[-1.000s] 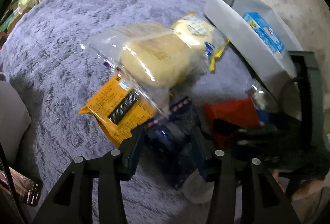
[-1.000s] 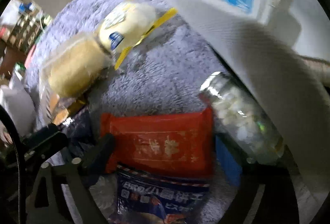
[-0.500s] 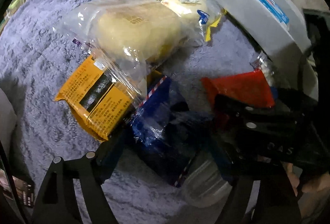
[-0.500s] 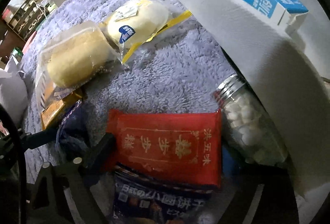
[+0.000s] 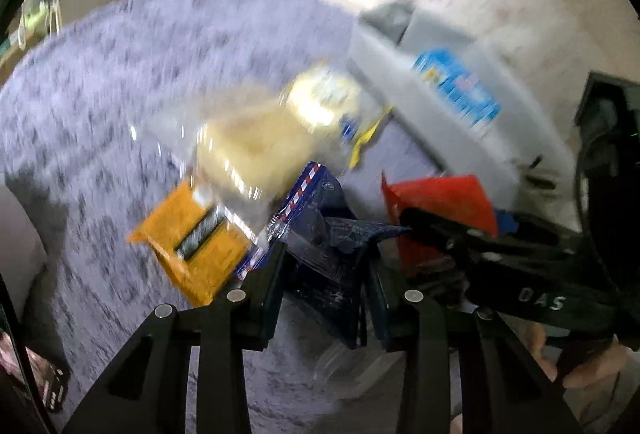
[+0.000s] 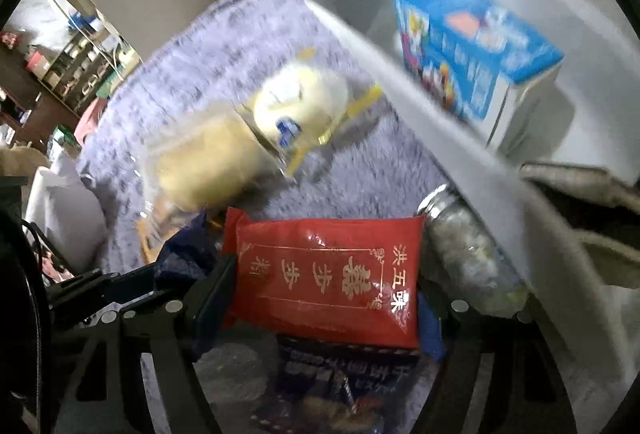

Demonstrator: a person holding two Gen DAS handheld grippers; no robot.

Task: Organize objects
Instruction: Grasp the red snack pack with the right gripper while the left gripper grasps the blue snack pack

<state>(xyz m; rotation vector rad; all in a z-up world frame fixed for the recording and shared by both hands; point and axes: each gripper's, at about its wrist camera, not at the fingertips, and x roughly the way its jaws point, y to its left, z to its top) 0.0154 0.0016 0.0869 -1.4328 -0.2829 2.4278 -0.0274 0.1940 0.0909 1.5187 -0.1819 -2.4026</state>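
Observation:
My left gripper (image 5: pixel 324 262) is closing, and its pads pinch a crumpled dark blue snack packet (image 5: pixel 320 234) just above the purple rug (image 5: pixel 120 82). The same packet (image 6: pixel 184 254) shows at the left of the right wrist view. My right gripper (image 6: pixel 326 290) is closing too, with a red packet printed in gold (image 6: pixel 328 274) clamped across its jaws. In the left wrist view the red packet (image 5: pixel 440 194) stands tilted up beside the right gripper's finger (image 5: pixel 424 220). Both views are blurred.
A clear-wrapped yellow cake (image 5: pixel 248 146), a round bun in a yellow-edged wrapper (image 5: pixel 324 102) and an orange packet (image 5: pixel 192 246) lie on the rug. A grey fabric bin (image 6: pixel 420 106) holds a blue box (image 6: pixel 472 46). A jar of white pieces (image 6: pixel 464 254) lies against the bin.
The left jaws spread wide around the dark blue packet, then closed on it. The right jaws narrowed onto the red packet. Both grippers rose and tipped up, so more of the room shows.

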